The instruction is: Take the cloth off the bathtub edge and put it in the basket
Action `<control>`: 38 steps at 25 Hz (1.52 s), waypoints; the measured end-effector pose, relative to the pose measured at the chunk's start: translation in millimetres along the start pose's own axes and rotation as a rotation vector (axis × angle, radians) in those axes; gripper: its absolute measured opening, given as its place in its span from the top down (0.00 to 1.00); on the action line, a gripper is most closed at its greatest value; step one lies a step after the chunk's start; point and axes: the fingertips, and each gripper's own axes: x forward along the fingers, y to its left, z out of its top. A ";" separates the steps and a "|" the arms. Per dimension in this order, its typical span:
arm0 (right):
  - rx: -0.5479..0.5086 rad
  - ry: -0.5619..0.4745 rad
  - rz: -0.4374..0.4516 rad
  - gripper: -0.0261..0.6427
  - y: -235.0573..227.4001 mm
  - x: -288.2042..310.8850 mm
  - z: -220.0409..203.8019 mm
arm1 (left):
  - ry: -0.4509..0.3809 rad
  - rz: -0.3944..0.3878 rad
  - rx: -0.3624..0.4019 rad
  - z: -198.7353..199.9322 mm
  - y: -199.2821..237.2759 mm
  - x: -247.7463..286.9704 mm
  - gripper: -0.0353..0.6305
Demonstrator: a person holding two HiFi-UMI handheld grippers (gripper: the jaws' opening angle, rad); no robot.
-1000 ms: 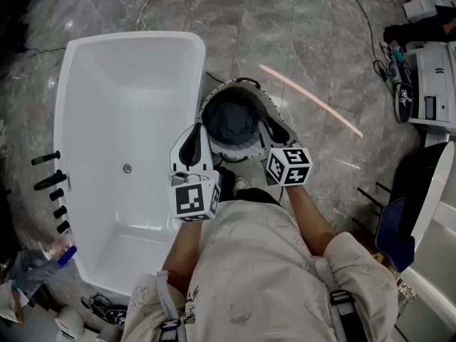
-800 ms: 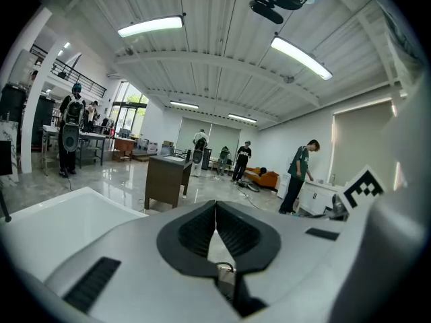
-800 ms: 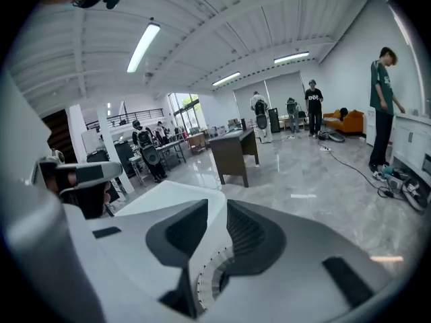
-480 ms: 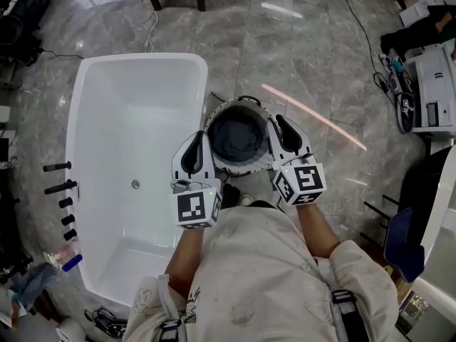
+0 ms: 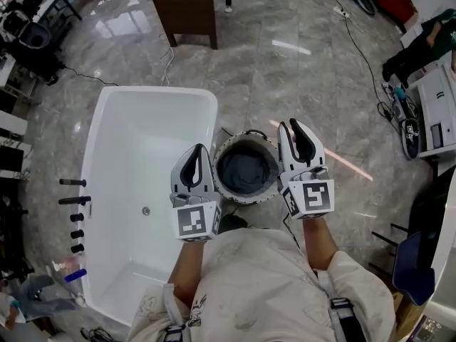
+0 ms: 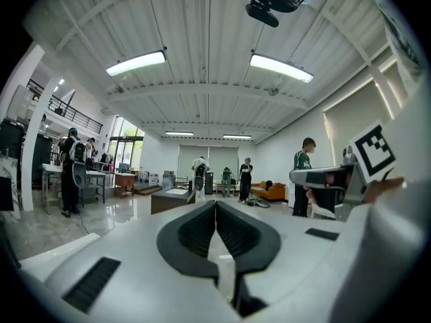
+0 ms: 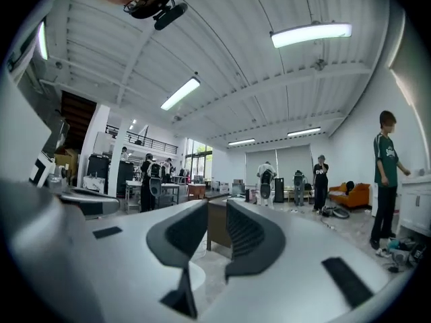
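Bathtub [image 5: 142, 141] sitting left of basket [image 5: 246, 135], cloth [image 5: 244, 171] lying inside; I'm holding left gripper [image 5: 197, 150], fingers clenched empty, and right gripper [image 5: 293, 125], fingers just closing, slightly parted, empty, flanking basket.

One white bathtub [image 5: 211, 123], one round basket [image 5: 223, 185], one dark cloth [image 5: 246, 171], one wooden table [image 5: 189, 6], five black tap fittings [image 5: 73, 200], and two grippers: left gripper [image 5: 199, 148], right gripper [image 5: 293, 124].

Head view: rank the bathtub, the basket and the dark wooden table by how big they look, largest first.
1. Bathtub: clearly largest.
2 and 3. Basket and dark wooden table look alike; the table is farther away and cut off at the frame's top, so unranked.
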 end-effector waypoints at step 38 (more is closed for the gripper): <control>-0.090 -0.228 -0.015 0.98 -16.0 -64.0 114.0 | -0.262 0.055 0.146 122.3 -29.2 -49.4 0.94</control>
